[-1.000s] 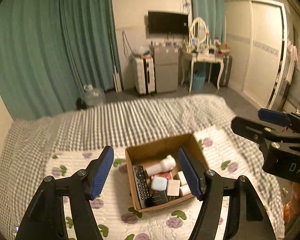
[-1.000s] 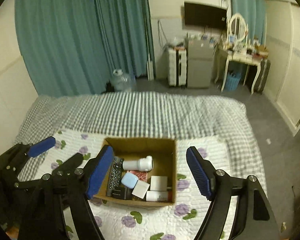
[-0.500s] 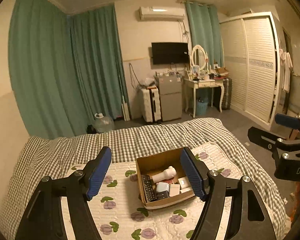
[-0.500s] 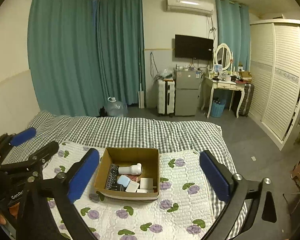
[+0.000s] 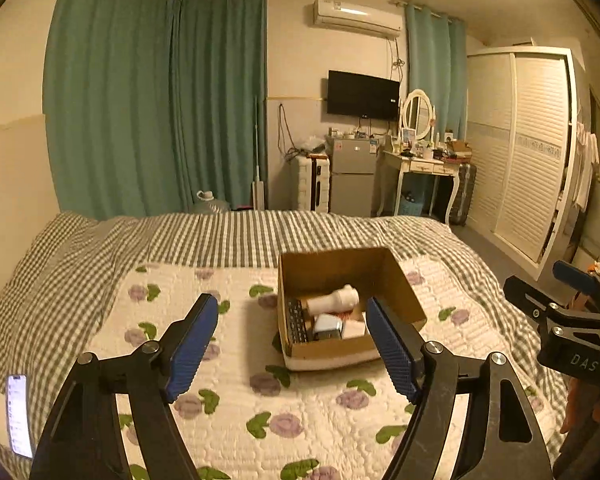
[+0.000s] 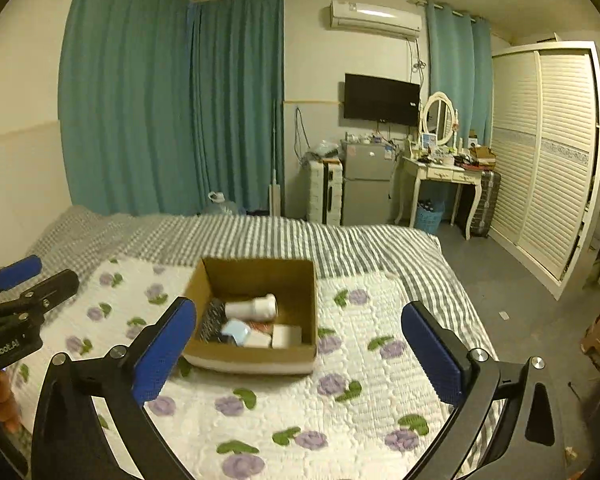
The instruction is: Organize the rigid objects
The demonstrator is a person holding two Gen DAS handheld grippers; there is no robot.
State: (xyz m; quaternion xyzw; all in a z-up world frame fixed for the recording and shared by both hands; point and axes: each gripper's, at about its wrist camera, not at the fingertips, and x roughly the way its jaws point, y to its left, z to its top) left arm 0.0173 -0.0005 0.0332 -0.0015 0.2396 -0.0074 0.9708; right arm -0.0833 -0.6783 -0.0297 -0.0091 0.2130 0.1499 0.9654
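On the floral quilt (image 5: 300, 420) of the bed sat the open cardboard box (image 5: 340, 350), holding a white cylindrical bottle (image 5: 334, 298), a black remote control (image 5: 296, 320) along its left wall, and a pale blue case (image 6: 236, 331) among small white boxes. You held your left gripper (image 5: 292, 344) and right gripper (image 6: 300, 354) above the quilt, near the box, each with fingers spread wide and gripping nothing. A lit phone (image 5: 19, 416) lay at the quilt's left edge.
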